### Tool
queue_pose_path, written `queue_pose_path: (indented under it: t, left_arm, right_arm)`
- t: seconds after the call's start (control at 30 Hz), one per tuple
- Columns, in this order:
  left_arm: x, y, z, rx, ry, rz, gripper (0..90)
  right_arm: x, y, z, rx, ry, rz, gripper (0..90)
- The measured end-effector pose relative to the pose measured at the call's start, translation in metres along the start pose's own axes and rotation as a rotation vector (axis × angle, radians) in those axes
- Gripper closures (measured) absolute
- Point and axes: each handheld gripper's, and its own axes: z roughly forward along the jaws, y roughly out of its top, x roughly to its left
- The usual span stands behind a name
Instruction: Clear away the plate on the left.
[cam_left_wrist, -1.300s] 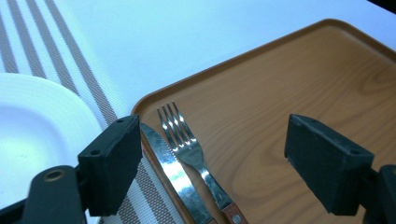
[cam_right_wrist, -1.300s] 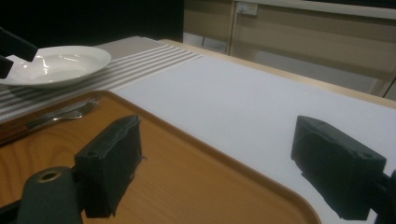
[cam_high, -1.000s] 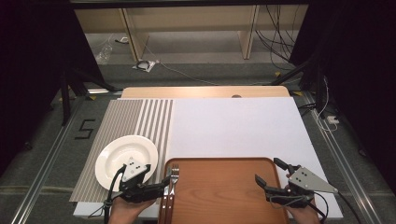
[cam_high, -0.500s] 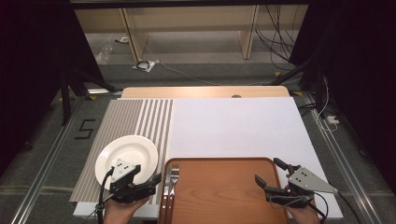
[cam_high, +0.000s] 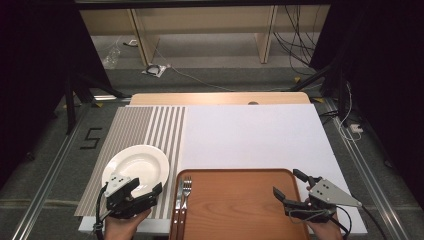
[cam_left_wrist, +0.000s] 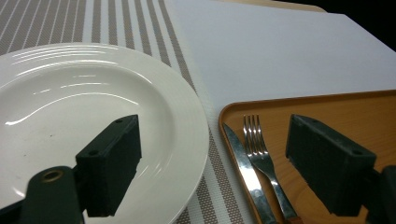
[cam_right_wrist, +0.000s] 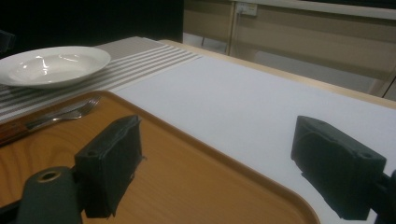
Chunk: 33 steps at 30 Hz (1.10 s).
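A white deep plate (cam_high: 136, 166) lies on a striped placemat (cam_high: 150, 125) at the front left. To its right is a brown wooden tray (cam_high: 240, 205) with a knife (cam_high: 179, 196) and a fork (cam_high: 187, 192) side by side at its left end. My left gripper (cam_high: 145, 186) is open at the plate's near edge; in the left gripper view one jaw hangs over the plate (cam_left_wrist: 93, 107), the other over the tray (cam_left_wrist: 336, 107), with the fork (cam_left_wrist: 261, 149) and knife (cam_left_wrist: 243, 163) between. My right gripper (cam_high: 289, 184) is open and empty over the tray's right end.
A white mat (cam_high: 250, 135) covers the table's middle and right, beyond the tray. The wooden table edge (cam_high: 220, 98) runs along the back. In the right gripper view the tray's rim (cam_right_wrist: 224, 163) crosses between the jaws, with the plate (cam_right_wrist: 51, 65) far off to the left.
My left gripper has drifted left, away from the cutlery at the tray's edge and toward the plate. The right gripper has stayed put.
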Motion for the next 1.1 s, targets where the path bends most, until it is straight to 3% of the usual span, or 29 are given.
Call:
queue_pose_path:
  t: [0.83,1.1]
  left_arm:
    - [0.027,-0.010,-0.021,-0.082,0.087,-0.151,17.8]
    - [0.034,-0.013,-0.026,-0.087,0.120,-0.209,16.6]
  right_arm:
    - [0.002,0.001,0.000,-0.003,-0.003,-0.007,17.0]
    - [0.003,0.001,0.000,-0.003,-0.002,-0.006,17.0]
